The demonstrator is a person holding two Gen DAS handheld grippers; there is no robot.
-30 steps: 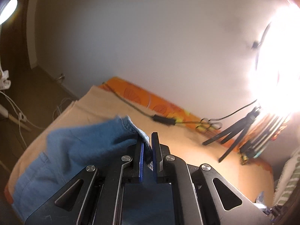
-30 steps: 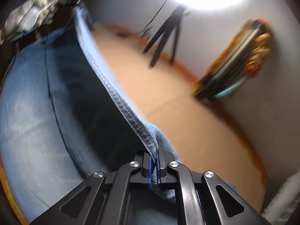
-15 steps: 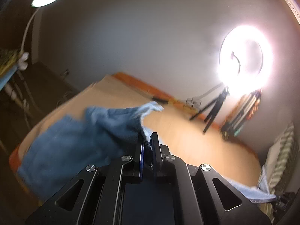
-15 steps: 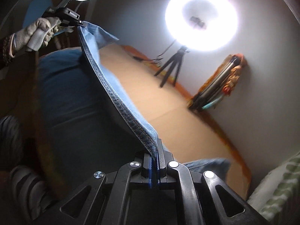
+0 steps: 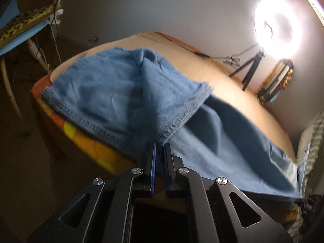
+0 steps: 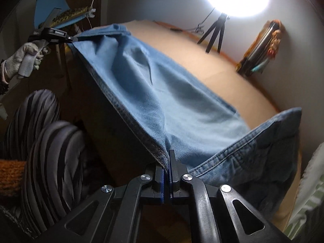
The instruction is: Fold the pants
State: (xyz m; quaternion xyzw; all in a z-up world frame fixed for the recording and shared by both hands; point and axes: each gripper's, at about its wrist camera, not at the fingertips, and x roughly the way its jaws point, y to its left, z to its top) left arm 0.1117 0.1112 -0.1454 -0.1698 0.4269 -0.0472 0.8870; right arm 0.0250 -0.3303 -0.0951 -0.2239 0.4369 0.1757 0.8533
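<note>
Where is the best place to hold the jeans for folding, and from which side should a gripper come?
Grip the jeans on the thick stitched edge, from the near side of the table. The right gripper and left gripper already pinch that edge, and it stretches straight between them.

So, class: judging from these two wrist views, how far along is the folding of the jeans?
Early. Done: both grippers have a grip, the left gripper and right gripper each shut on a stitched edge of the jeans. In hand: that edge is stretched between them, lifted off the table. Left: no neat fold shows; the cloth lies bunched and must still be laid over and flattened.
</note>
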